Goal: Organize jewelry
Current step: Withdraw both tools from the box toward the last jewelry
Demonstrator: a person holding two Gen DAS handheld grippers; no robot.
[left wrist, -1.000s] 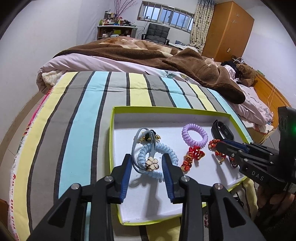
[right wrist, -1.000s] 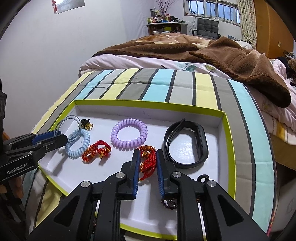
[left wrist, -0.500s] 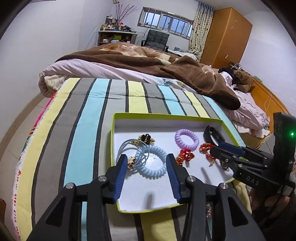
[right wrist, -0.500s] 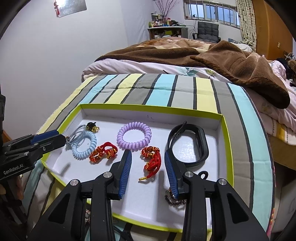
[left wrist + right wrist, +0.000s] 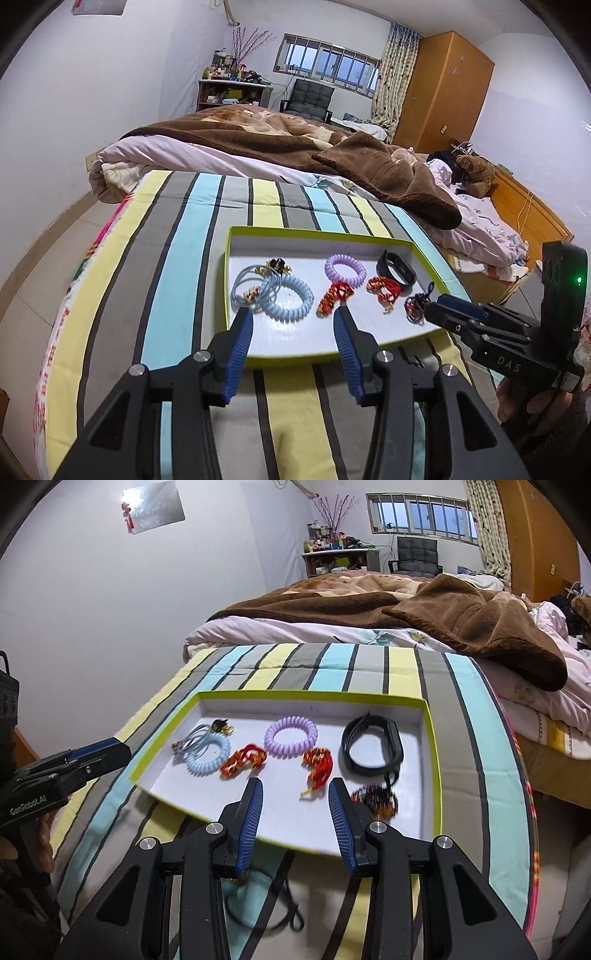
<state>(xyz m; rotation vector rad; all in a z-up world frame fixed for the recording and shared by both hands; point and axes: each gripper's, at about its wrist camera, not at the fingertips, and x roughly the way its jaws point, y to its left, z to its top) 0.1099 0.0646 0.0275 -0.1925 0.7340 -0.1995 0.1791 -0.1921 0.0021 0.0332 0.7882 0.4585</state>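
While both grippers, left gripper (image 5: 292, 319) and right gripper (image 5: 295, 789), hang released, coiled plastic bands (image 5: 290, 301) lie in the shallow green-rimmed tray (image 5: 317, 233) on the striped bed (image 5: 177, 266).

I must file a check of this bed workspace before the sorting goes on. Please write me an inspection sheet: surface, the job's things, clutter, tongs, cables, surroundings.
Surface: striped blanket on a bed, carrying a green-rimmed tray.
Job's things: in the tray lie a blue coil tie with thin blue bands, a purple coil tie, two red knot charms, a black wristband and a dark bead bracelet.
Clutter: nothing seen in the tray.
Tongs: left tongs open, holding nothing; right tongs open, holding nothing. Both have just been opening.
Cables: a dark cord on the blanket below the tray.
Surroundings: brown blanket, wardrobe, chair, shelf.
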